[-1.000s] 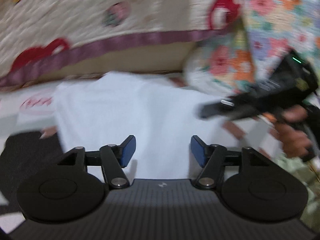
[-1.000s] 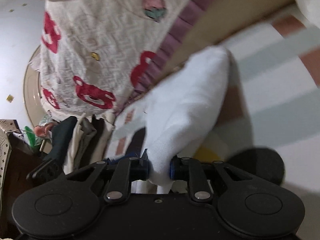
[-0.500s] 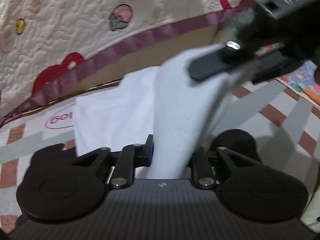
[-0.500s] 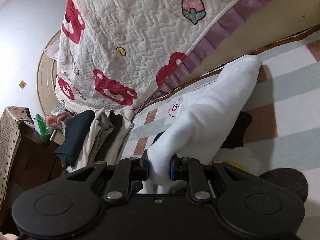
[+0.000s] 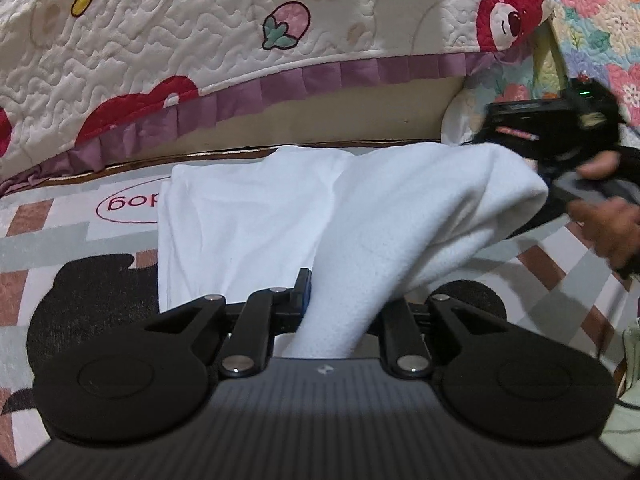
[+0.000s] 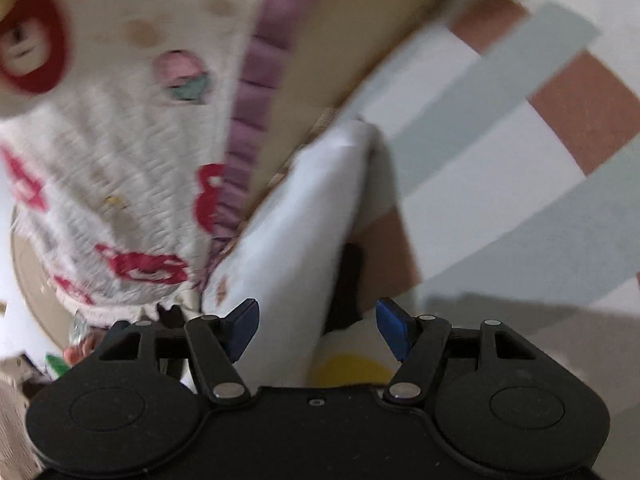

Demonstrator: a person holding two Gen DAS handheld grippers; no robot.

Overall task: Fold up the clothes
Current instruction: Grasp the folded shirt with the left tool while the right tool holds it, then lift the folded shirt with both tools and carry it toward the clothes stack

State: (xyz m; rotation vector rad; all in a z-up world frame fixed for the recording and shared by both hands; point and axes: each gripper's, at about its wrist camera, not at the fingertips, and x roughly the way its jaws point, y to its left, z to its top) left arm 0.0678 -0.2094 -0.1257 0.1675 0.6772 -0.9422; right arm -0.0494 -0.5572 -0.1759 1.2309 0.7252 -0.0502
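- The white cloth lies on a checked rug on the floor, in the middle of the left wrist view, its far edge close to the base of a bed.
- The left gripper is clenched on a fold of the cloth: the fabric rises from between its fingers at the lower middle of the frame and runs in a thick roll toward the right edge.
- A quilted bedspread with red bears, strawberries and a purple frill hangs across the top of that frame.
- At the right edge a hand holds the right gripper, just past the raised end of the cloth; a floral quilt fills the upper right corner.
- In the right wrist view, which is blurred, the right gripper has just been opening: its blue fingers stand wide apart at the lower middle and press on nothing.
- The cloth there runs from between the spread fingers up toward the frame's centre, closer to the left finger.
- The rug fills the right of that view, the bedspread the left.
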